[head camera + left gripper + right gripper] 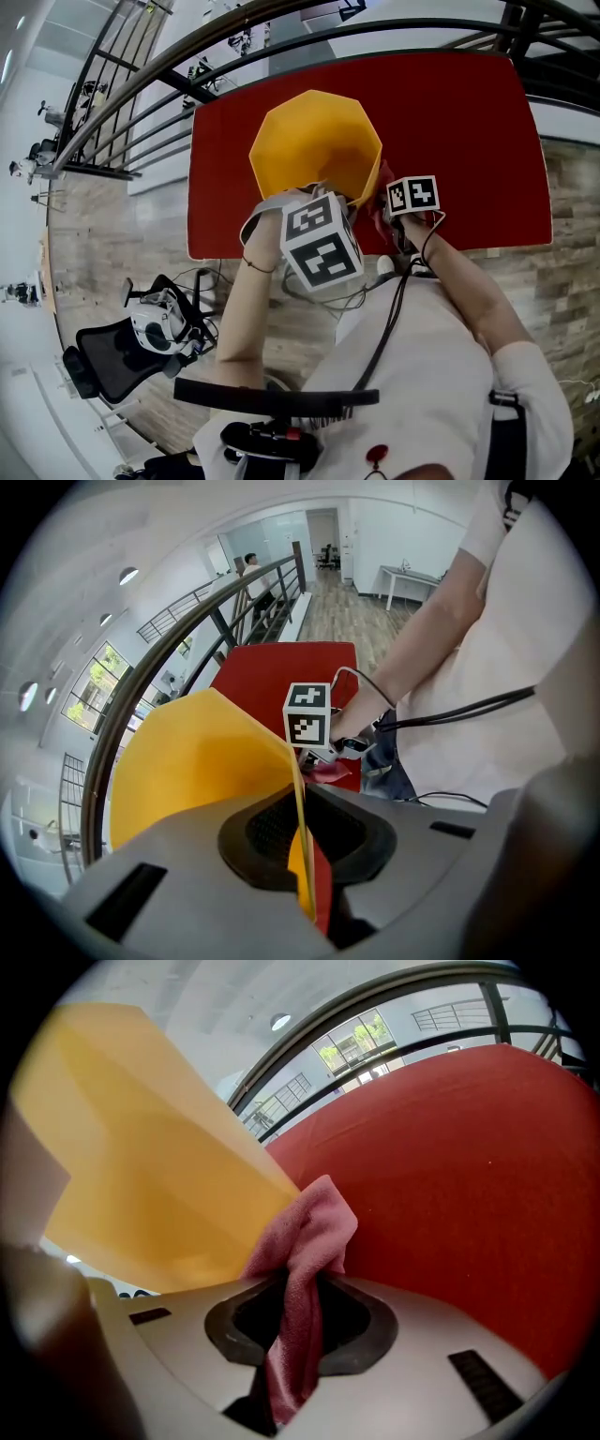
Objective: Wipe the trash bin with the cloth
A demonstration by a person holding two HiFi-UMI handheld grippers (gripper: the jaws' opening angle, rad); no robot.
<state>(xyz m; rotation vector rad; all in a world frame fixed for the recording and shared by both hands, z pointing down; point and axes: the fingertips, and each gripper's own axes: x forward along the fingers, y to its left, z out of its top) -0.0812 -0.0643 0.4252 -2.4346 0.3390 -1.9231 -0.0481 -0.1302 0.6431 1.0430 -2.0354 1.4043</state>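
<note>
Yellow trash bin (pixel 314 141) stands on the red table (pixel 469 131), towards its near left. The left gripper (pixel 302 850) has its jaws clamped on the bin's near wall. Just to the right, the right gripper (pixel 292 1326) pinches the pink cloth (pixel 305 1227) beside the bin's outer wall.

Trash bin (pixel 314 141) stood on the table (pixel 469 122), left of its middle. The bin's near wall sat between the jaws of the left gripper (pixel 302 841). Right gripper (pixel 295 1326), just right of the bin, held the cloth (pixel 305 1232) beside the bin's outer wall. A railing (pixel 112 117) ran behind the table.
</note>
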